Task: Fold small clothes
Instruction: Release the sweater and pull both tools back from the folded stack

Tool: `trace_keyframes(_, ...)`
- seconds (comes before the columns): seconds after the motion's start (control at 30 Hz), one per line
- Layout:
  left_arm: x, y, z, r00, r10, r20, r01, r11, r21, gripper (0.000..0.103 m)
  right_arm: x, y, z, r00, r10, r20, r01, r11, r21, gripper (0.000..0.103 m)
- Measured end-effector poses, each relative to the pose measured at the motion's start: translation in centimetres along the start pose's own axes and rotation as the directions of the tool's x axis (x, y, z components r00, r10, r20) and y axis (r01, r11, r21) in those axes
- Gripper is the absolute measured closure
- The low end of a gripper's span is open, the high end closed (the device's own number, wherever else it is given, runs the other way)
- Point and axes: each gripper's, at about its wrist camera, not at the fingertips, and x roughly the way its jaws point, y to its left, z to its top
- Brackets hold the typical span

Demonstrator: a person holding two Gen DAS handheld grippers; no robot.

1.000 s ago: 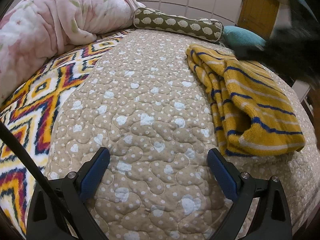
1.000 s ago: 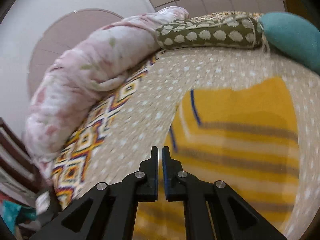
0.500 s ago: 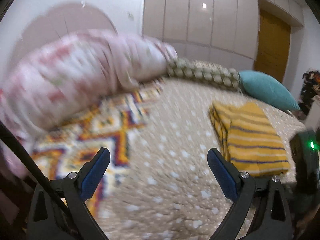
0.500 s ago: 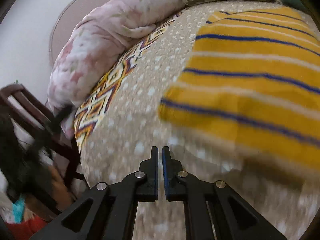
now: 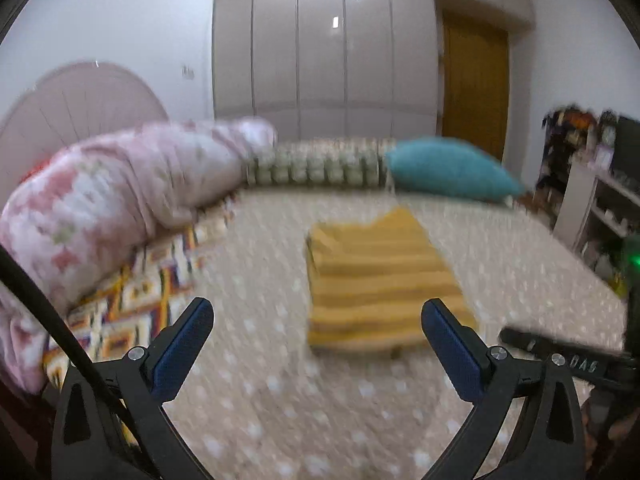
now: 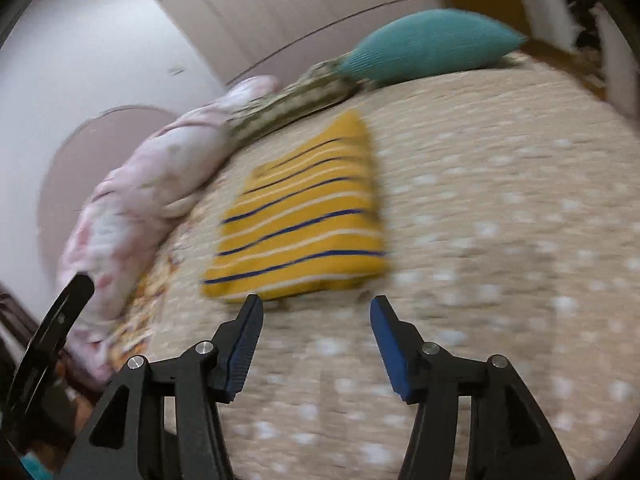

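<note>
The right wrist view gives the sweater sharply enough to read its yellow knit with thin blue and white stripes, folded into a flat block; the left wrist view blurs it to a yellow slab but adds the room behind: a tall wardrobe, a wooden door and cluttered shelves on the right. The sweater lies on the dotted beige quilt, just ahead of both tools and touching neither. The left gripper is spread wide and opening, nothing between its jaws. The right gripper is also opening, empty, its blue pads clear of the sweater's near edge. Along the far side of the bed sit a rolled pink duvet, a patterned bolster and a teal pillow. A zigzag blanket shows under the duvet. A black cable crosses the left view's corner, and part of the other tool intrudes at its right edge.
</note>
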Motion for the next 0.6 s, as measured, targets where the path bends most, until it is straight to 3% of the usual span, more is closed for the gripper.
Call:
trace_keyframes(0.07,1.6,-0.9,-1.6,0.993,-0.006,-0.122,0.003,1.0,-0.024,0.0,-0.6,-0.5,-0.5,0.997,-0.073,0.017,0.073,0.997,-0.019,0.042)
trace_keyframes(0.13,3.2,-1.0,-3.7,0.972,-0.046,-0.231,0.031,0.997,-0.067,0.0,-0.6,-1.0,-1.2,0.991,-0.129,0.017,0.13,0.991,-0.043,0.042)
trace_keyframes(0.23,4.9,-1.3,-6.2,0.942,-0.02,-0.334,0.0,0.998,-0.061,0.0,-0.5,-1.9,-2.3,0.985,-0.175,0.002,0.175,0.982,-0.07,0.042)
trace_keyframes(0.33,6.1,-1.3,-7.8,0.925,-0.001,-0.381,-0.022,0.998,-0.056,0.0,0.1,-2.3,-3.3,0.98,-0.199,-0.021,0.196,0.976,-0.099,0.042)
trace_keyframes(0.47,8.4,-0.1,-9.6,0.887,-0.019,-0.461,-0.034,0.994,-0.106,0.0,1.3,-2.0,-3.9,0.978,-0.202,-0.054,0.195,0.973,-0.12,0.042)
trace_keyframes(0.6,8.4,-0.1,-9.8,0.894,-0.003,-0.448,-0.044,0.995,-0.095,0.0,1.7,-1.4,-4.4,0.975,-0.213,-0.06,0.202,0.967,-0.153,0.041)
